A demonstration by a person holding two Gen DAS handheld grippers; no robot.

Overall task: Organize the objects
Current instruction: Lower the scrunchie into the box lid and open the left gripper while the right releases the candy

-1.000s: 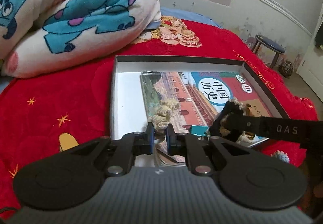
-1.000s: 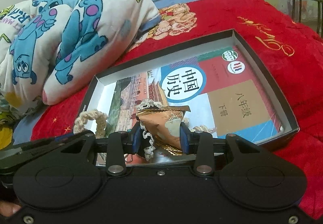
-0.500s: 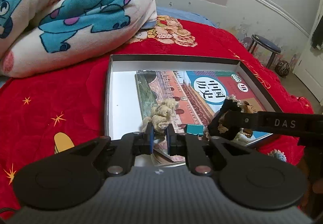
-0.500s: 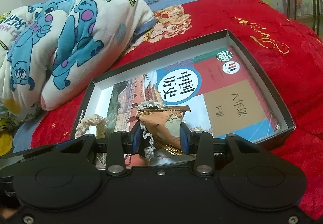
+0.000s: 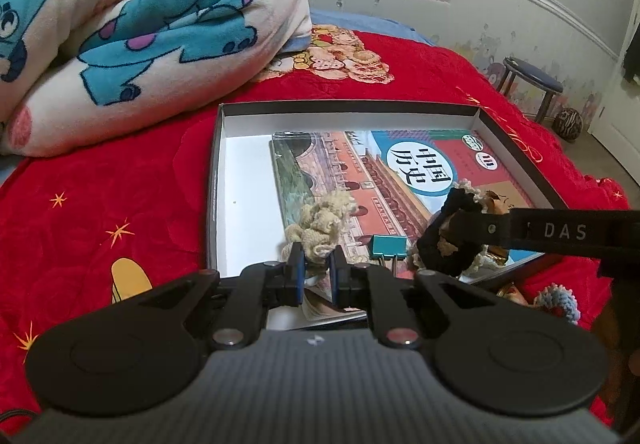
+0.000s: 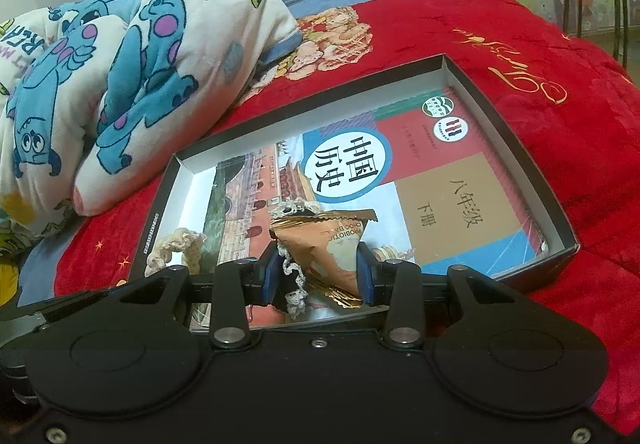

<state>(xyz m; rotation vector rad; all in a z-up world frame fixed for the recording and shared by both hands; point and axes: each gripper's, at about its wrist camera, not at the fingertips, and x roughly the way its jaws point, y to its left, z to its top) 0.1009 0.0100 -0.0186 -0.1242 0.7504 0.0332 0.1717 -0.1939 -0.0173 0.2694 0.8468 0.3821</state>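
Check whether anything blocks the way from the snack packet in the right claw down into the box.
Nothing visible blocks it. The right claw holds the snack packet over the box; only the textbook lies flat beneath, leaving room on top.

My left tool (image 5: 317, 268) pinches a cream crocheted scrunchie (image 5: 325, 222) over the shallow black box (image 5: 352, 107). My right tool (image 6: 318, 272) clamps a gold snack packet (image 6: 326, 244) with a black lace-edged scrunchie (image 6: 294, 284). A history textbook (image 6: 440, 204) lies flat in the box, a teal binder clip (image 5: 387, 246) on it.
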